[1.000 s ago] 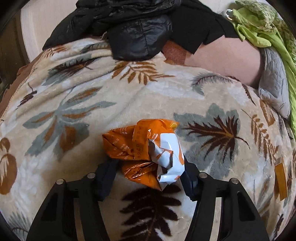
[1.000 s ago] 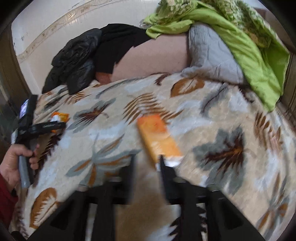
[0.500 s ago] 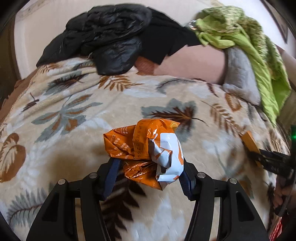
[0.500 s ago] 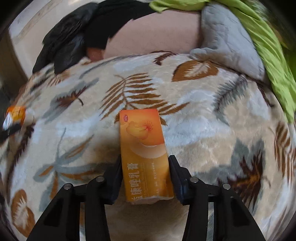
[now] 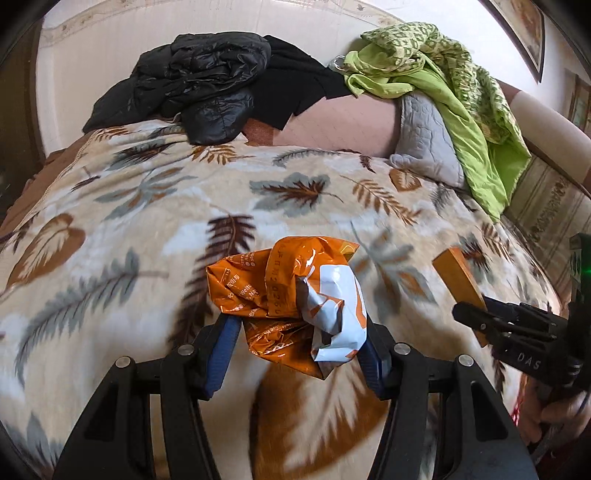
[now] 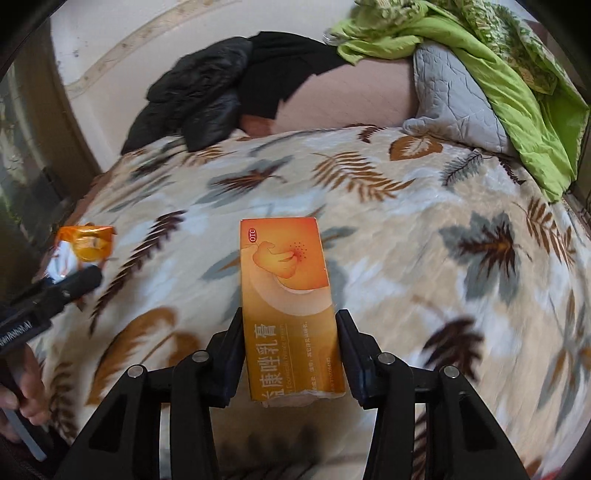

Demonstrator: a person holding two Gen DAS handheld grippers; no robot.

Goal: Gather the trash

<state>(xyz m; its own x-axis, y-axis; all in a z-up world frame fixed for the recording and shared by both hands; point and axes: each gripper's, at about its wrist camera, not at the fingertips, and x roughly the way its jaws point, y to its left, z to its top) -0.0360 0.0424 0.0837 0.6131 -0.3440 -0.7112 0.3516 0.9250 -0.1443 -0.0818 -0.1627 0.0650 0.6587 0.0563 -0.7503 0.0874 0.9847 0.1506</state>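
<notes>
Trash held in both tools over the bed (image 5: 155, 206).
My left tool (image 5: 299, 354) pinches the soft, crushable orange wrapper (image 5: 284, 291); my right tool (image 6: 290, 354) clamps the light, stiff ointment box (image 6: 288, 295) by its long sides.

- A blanket (image 5: 155, 206) printed with brown, orange and grey leaves covers the bed from edge to edge.
- A black puffer jacket (image 5: 199, 85) lies heaped at the bed's far edge, toward its left corner, overlapping the blanket.
- A flat black garment (image 5: 295, 88) lies touching the jacket on its right, draped over a pink pillow (image 5: 347, 125).
- A grey quilted cushion (image 5: 428, 140) sits just right of the pillow, at the far right of the bed.
- A green quilt (image 5: 472, 122) is bunched on the cushion and trails down the bed's right edge.
- A framed picture (image 5: 528, 26) hangs on the wall above the far right corner.
</notes>
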